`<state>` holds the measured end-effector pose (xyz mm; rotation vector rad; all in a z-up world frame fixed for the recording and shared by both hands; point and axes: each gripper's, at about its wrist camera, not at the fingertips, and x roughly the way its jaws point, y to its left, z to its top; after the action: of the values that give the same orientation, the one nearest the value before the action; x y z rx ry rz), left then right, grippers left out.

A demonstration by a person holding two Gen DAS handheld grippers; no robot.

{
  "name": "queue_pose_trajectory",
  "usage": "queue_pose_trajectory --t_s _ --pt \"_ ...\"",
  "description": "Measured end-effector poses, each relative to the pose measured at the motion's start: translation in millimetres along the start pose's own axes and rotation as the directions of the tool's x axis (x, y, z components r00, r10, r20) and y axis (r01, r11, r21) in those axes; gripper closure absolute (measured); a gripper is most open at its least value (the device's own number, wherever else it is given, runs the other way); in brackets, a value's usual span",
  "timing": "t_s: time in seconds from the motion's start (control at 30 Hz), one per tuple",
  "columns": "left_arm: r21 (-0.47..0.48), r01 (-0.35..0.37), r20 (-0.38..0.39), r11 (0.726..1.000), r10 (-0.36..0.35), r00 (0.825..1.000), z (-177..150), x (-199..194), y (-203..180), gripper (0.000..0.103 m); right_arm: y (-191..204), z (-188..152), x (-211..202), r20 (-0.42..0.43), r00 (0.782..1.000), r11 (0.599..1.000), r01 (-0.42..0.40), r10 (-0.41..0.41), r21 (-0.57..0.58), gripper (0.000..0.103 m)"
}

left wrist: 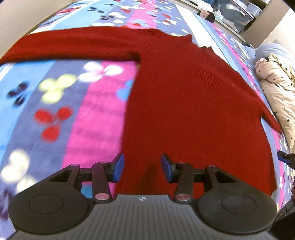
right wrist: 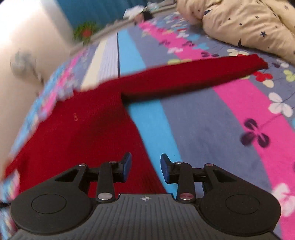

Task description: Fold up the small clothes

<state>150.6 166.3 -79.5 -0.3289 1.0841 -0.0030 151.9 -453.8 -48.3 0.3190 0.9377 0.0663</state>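
A red knitted sweater [left wrist: 184,103] lies flat on the bed, sleeves spread out; one sleeve [left wrist: 73,46] runs to the left. My left gripper [left wrist: 142,169] is open and empty, low over the sweater's bottom hem near its left side edge. In the right wrist view the sweater [right wrist: 88,129] fills the left half, with its other sleeve [right wrist: 193,73] stretching to the right. My right gripper [right wrist: 145,168] is open and empty, above the sweater's right side edge near the hem. The tip of the right gripper [left wrist: 286,158] shows at the left wrist view's right edge.
A striped blanket with flower prints [left wrist: 55,110] covers the bed; it also shows in the right wrist view [right wrist: 230,120]. A cream star-print duvet [right wrist: 248,24] is bunched at the far right of the bed, also seen in the left wrist view [left wrist: 278,88]. Cluttered shelves [left wrist: 236,13] stand beyond the bed.
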Motion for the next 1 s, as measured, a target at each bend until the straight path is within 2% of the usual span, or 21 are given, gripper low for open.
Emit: queue_pose_trajectory --t_s 0.07,0.17,0.27,0.33,0.37,0.4,0.47,0.5,0.53,0.6,0.63,0.67,0.73,0.8,0.83,0.87,0.9,0.93,0.97,1.0 --pt "-0.009 -0.006 -0.013 1.000 0.006 1.000 -19 -9 10 0.054 0 -14 -2 -0.065 0.998 0.999 0.017 -0.020 -0.050 0.060" --pt "-0.048 0.027 -0.041 0.999 -0.029 0.999 -40 -14 24 0.054 3 -40 -3 -0.163 0.985 0.989 0.026 -0.050 -0.148 0.060" --pt "-0.019 0.007 -0.056 1.000 -0.008 0.998 -53 -11 21 0.057 10 -57 -4 -0.176 0.981 0.967 0.036 -0.082 -0.252 0.059" --pt "0.030 -0.029 -0.043 0.999 0.031 0.999 -59 -13 11 0.067 11 -60 -7 -0.167 0.983 0.964 0.030 -0.076 -0.264 0.067" --pt "0.039 -0.022 -0.054 0.999 0.024 0.998 -60 -13 8 0.091 11 -60 -10 -0.166 0.984 0.967 0.023 -0.067 -0.255 0.086" --pt "0.041 -0.014 -0.055 0.999 0.016 0.998 -61 -16 6 0.093 10 -60 -15 -0.154 0.986 0.969 0.022 -0.061 -0.244 0.095" --pt "0.067 0.000 0.005 0.998 0.000 1.000 -60 -37 4 0.094 -2 -48 -38 -0.087 0.996 0.992 -0.040 0.029 -0.122 0.098" --pt "0.057 0.037 0.057 0.998 -0.040 0.998 -61 -53 6 0.094 -12 -39 -54 -0.022 0.996 0.996 -0.092 0.091 -0.023 0.098" --pt "0.038 0.082 0.100 0.996 -0.085 0.991 -62 -68 9 0.095 -21 -36 -73 0.046 0.987 0.986 -0.159 0.156 0.058 0.098" --pt "0.012 0.125 0.153 0.992 -0.126 0.980 -67 -89 17 0.095 -31 -41 -102 0.121 0.968 0.968 -0.232 0.220 0.092 0.098" --pt "-0.003 0.109 0.136 0.994 -0.107 0.985 -69 -88 19 0.095 -31 -45 -111 0.132 0.969 0.973 -0.219 0.208 0.075 0.098" --pt "-0.026 0.066 0.085 0.997 -0.064 0.994 -72 -80 23 0.095 -30 -49 -111 0.117 0.978 0.982 -0.178 0.171 0.058 0.098" --pt "-0.050 -0.008 0.010 0.999 0.009 1.000 -73 -61 26 0.095 -21 -55 -96 0.024 0.997 0.998 -0.068 0.068 -0.015 0.098" --pt "-0.024 -0.055 -0.019 0.998 0.054 0.998 -70 -51 21 0.092 -14 -62 -73 -0.085 0.996 0.997 -0.008 0.002 -0.076 0.097" --pt "-0.013 -0.071 -0.001 0.997 0.071 0.997 -69 -52 17 0.092 -14 -65 -63 -0.122 0.991 0.996 0.038 -0.048 -0.085 0.096" --pt "0.002 -0.081 0.040 0.997 0.081 0.996 -69 -57 12 0.086 -13 -66 -59 -0.120 0.988 0.992 0.091 -0.101 -0.083 0.095" --pt "0.022 -0.079 0.081 0.997 0.077 0.994 -69 -64 10 0.076 -11 -64 -64 -0.065 0.987 0.986 0.143 -0.148 -0.084 0.094" --pt "0.042 -0.067 0.119 0.997 0.061 0.991 -68 -70 6 0.071 -8 -61 -73 0.007 0.988 0.984 0.154 -0.154 -0.085 0.092" --pt "0.058 -0.044 0.145 0.997 0.035 0.989 -68 -74 2 0.065 -3 -58 -87 0.096 0.988 0.988 0.128 -0.119 -0.086 0.092" --pt "0.070 -0.013 0.151 0.997 0.003 0.989 -66 -72 0 0.064 -1 -56 -95 0.143 0.987 0.992 0.087 -0.074 -0.090 0.092"
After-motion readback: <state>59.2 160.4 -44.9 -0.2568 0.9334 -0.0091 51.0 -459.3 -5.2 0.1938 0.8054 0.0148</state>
